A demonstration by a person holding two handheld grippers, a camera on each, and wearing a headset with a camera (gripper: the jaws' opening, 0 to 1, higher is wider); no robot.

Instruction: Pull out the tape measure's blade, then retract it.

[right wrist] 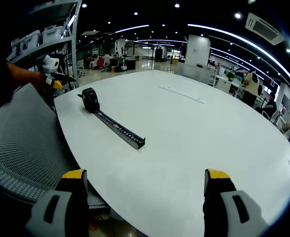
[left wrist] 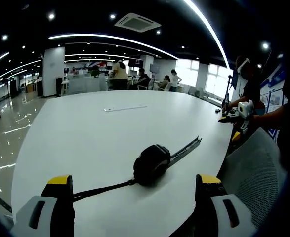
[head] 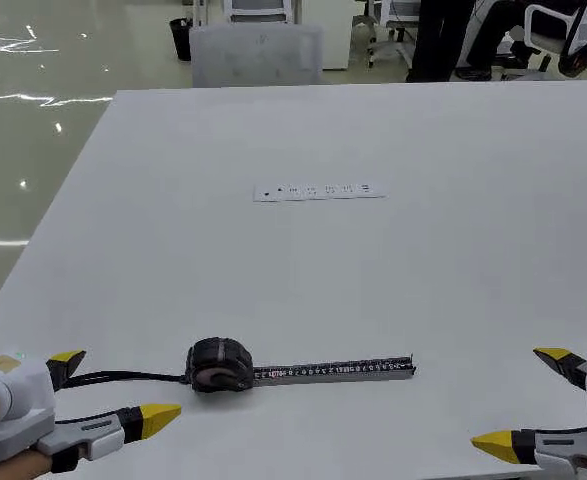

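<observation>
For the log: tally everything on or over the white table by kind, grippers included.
Tape measure: 1, blade pulled out along the table
White printed strip: 1
Grippers: 2, left gripper and right gripper, both open and holding nothing
Total: 4

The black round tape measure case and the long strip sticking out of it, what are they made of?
The black round tape measure case looks like matte plastic, maybe rubber-coated: it is dull, with no bright shine. The long dark blade pulled out of it is probably thin painted metal: it lies stiff and straight on the white table, with printed marks along it.
</observation>
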